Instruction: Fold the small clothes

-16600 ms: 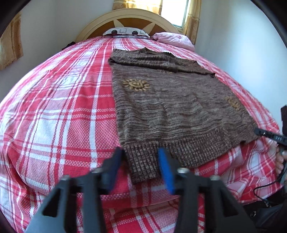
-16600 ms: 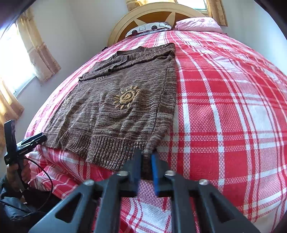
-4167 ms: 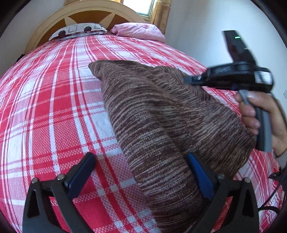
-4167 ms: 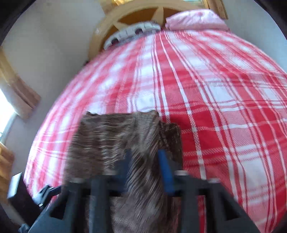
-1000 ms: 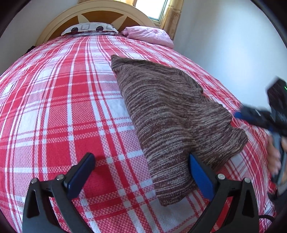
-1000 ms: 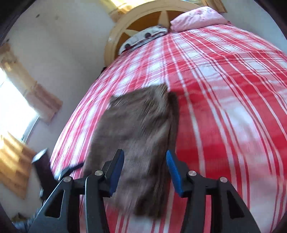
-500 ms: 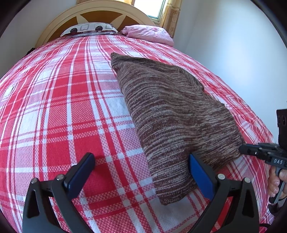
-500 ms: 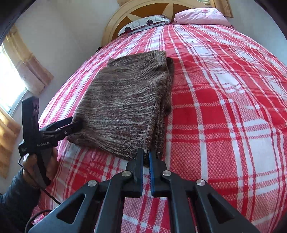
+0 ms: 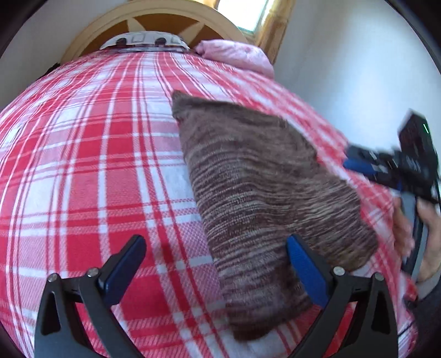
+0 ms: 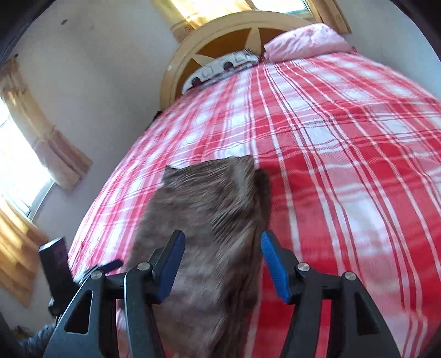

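Note:
A folded brown knit sweater [image 9: 261, 192] lies on the red plaid bed [image 9: 82, 165]. My left gripper [image 9: 216, 247] stands wide open low over the bed. Its right pad is beside the sweater's near edge, and nothing is pressed. In the blurred right wrist view, my right gripper [image 10: 222, 239] hovers over the sweater [image 10: 209, 209] with its jaws opening. The knit shows between the pads, but they do not press it. The right gripper [image 9: 351, 158] also shows at the sweater's right side, held by a hand [image 9: 424, 228]. The left gripper [image 10: 107, 267] is at the sweater's left.
A wooden headboard [image 9: 154, 24] closes the far end of the bed, with a patterned pillow [image 9: 143, 41] and a pink pillow [image 9: 234, 55] against it. A white wall [image 9: 344, 68] runs along the right side. Curtained windows [image 10: 41, 132] are at the left.
Half a second ago the right gripper was shut at the sweater's near edge. Now its jaws stand apart and it has swung over the sweater. The left gripper stays open.

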`<act>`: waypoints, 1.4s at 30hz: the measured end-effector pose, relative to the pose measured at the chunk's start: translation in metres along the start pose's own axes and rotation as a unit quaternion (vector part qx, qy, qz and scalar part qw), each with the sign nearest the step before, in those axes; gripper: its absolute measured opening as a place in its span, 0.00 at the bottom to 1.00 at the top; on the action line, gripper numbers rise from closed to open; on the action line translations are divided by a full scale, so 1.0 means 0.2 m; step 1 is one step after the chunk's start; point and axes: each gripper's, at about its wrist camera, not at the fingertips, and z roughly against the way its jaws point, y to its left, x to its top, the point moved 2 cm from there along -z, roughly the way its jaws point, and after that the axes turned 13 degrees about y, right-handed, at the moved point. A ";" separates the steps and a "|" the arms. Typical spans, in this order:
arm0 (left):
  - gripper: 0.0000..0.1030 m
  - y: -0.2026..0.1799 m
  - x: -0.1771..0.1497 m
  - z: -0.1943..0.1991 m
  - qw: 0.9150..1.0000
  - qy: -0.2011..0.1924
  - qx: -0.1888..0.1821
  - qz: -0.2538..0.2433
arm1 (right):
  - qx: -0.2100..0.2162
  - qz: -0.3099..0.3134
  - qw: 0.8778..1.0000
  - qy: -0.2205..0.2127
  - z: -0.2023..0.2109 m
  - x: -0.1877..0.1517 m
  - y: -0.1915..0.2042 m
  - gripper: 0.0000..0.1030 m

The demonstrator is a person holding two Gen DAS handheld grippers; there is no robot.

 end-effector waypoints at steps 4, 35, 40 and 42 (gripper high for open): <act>0.97 -0.02 0.03 -0.06 1.000 0.011 0.019 -0.008 | 0.015 -0.031 0.999 0.030 -0.19 0.13 -0.14 0.57; 0.38 -0.10 0.02 -0.04 0.998 0.009 -0.019 -0.062 | 0.094 -0.023 0.995 0.040 -0.43 0.26 -0.15 0.23; 0.31 -0.07 0.00 0.05 0.998 -0.007 -0.030 -0.058 | 0.110 -0.024 0.993 0.021 -0.36 0.25 -0.09 0.22; 0.30 -0.07 -0.02 0.11 0.998 -0.016 -0.033 -0.056 | 0.115 -0.020 0.993 0.017 -0.33 0.24 -0.04 0.22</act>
